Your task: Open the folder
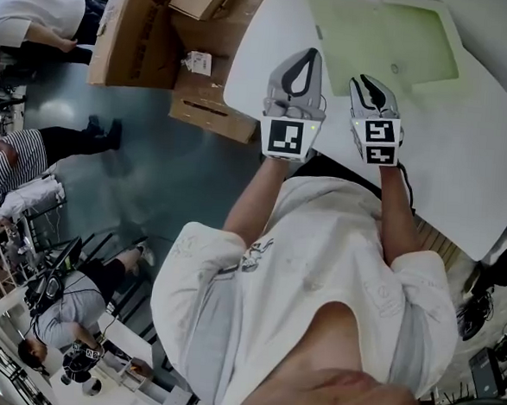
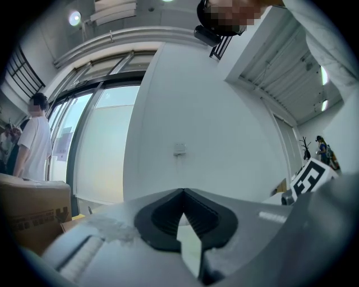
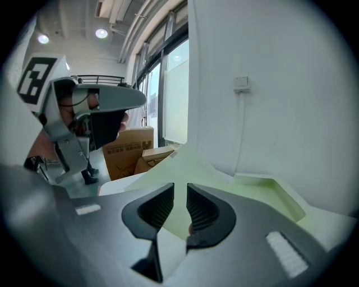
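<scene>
At the edge of a white table [image 1: 489, 170], we hold a gripper in each hand, side by side, marker cubes facing up toward us. The pale green folder [image 1: 386, 38] lies flat on the table just ahead of both grippers. Its near edge sits right at the tips of the right gripper [image 1: 367, 81] and a little ahead and to the right of the left gripper [image 1: 311, 54].

In the left gripper view the jaws are pressed together with nothing between them, and they point level at a white wall [image 2: 213, 123] and tall windows [image 2: 101, 146].

In the right gripper view the jaws stand a narrow gap apart, tilted down toward the folder. The folder's green surface shows through the gap, and we see no pad pressing on it. A small press stud [image 1: 393, 68] marks the folder's near edge, just beyond the right gripper.

Cardboard boxes [image 1: 135, 33] are stacked on the floor to the left of the left gripper. Farther left, other people [image 1: 33, 9] are on the workroom floor.
</scene>
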{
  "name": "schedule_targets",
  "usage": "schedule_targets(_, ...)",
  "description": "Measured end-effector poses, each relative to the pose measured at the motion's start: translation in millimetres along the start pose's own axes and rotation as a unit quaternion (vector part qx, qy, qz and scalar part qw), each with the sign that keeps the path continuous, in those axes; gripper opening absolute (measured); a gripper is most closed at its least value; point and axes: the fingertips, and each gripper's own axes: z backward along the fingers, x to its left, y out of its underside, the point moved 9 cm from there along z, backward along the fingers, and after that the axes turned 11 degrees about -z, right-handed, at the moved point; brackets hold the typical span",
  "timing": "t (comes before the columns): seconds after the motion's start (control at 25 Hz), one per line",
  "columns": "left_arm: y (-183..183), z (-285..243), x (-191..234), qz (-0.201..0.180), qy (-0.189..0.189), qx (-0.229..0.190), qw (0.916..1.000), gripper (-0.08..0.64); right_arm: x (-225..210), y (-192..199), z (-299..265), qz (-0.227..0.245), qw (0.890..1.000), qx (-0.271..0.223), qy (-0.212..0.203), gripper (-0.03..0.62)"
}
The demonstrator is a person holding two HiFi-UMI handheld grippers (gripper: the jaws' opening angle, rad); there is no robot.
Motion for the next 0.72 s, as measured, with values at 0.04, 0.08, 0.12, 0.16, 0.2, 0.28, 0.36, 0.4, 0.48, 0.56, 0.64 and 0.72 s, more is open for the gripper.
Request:
schedule_targets(0.04,-1,-2,-2,-0.002,0.004,-0.001,1.0,-0.006,-3,-1,3,-0.003,1.0,-0.003,0.004,0.074)
schedule_targets(0.08,-2,-3,-5,-0.002,0.007,-0.002,1.0,-0.006,-7,-3,6,-0.006,1.0,-0.006,0.008,0.074)
schedule_targets(0.12,-4,-5,-8,0.002,0.008,-0.003,1.0,-0.006,-10,-4,9,-0.01,1.0,-0.009,0.011,0.074)
schedule_targets(0.16,-7,-7,-11,0.006,0.009,-0.003,0.9999,-0.006,-13,-6,12,-0.012,1.0,-0.012,0.015,0.074)
schedule_targets(0.2,-8,-8,-13,0.01,0.011,-0.004,0.9999,-0.006,-15,-8,15,-0.013,1.0,-0.016,0.02,0.074)
schedule_targets(0.28,-9,-12,-18,0.011,0.019,-0.006,0.9997,-0.006,-20,-10,21,-0.012,0.999,-0.024,0.03,0.074)
schedule_targets(0.36,-9,-17,-23,0.01,0.029,-0.01,0.9995,-0.006,-26,-12,26,-0.011,0.999,-0.031,0.04,0.074)
schedule_targets(0.4,-10,-20,-26,0.01,0.034,-0.011,0.9993,-0.006,-30,-13,29,-0.012,0.998,-0.034,0.046,0.075)
schedule_targets(0.48,-12,-26,-33,0.011,0.044,-0.014,0.9989,-0.006,-38,-13,36,-0.014,0.997,-0.041,0.058,0.075)
schedule_targets(0.56,-13,-32,-40,0.01,0.058,-0.018,0.9981,-0.006,-47,-13,43,-0.017,0.996,-0.048,0.072,0.075)
schedule_targets(0.64,-14,-38,-50,0.004,0.074,-0.021,0.997,-0.006,-56,-13,51,-0.022,0.995,-0.055,0.086,0.075)
schedule_targets(0.72,-18,-43,-61,0.011,0.084,-0.022,0.9962,-0.006,-68,-14,63,-0.029,0.992,-0.063,0.102,0.075)
